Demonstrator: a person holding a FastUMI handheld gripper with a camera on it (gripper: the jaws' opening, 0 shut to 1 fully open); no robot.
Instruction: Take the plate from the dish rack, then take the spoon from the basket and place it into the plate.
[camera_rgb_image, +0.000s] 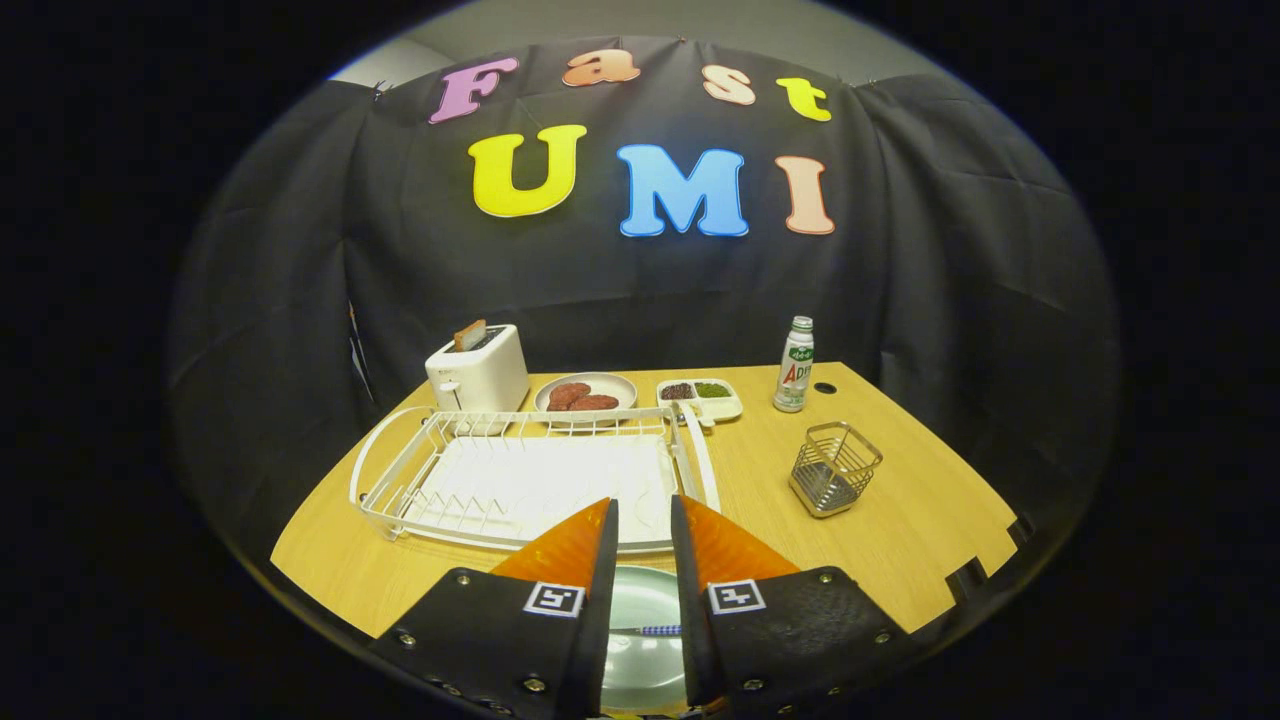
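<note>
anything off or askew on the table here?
Nothing stands out. The white wire dish rack sits flat, the square wire basket and the green-labelled bottle stand upright, nothing spilled. The hand-held gripper is open above a pale green plate with a thin blue-handled utensil on it.

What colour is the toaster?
White, seen in the gripper view: the toaster stands behind the dish rack.

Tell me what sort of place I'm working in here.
Probably a staged kitchen tabletop in a demo booth: a toaster, a white dish rack and a plate of food on a wooden table. The tongs hover open over a plate.
</note>
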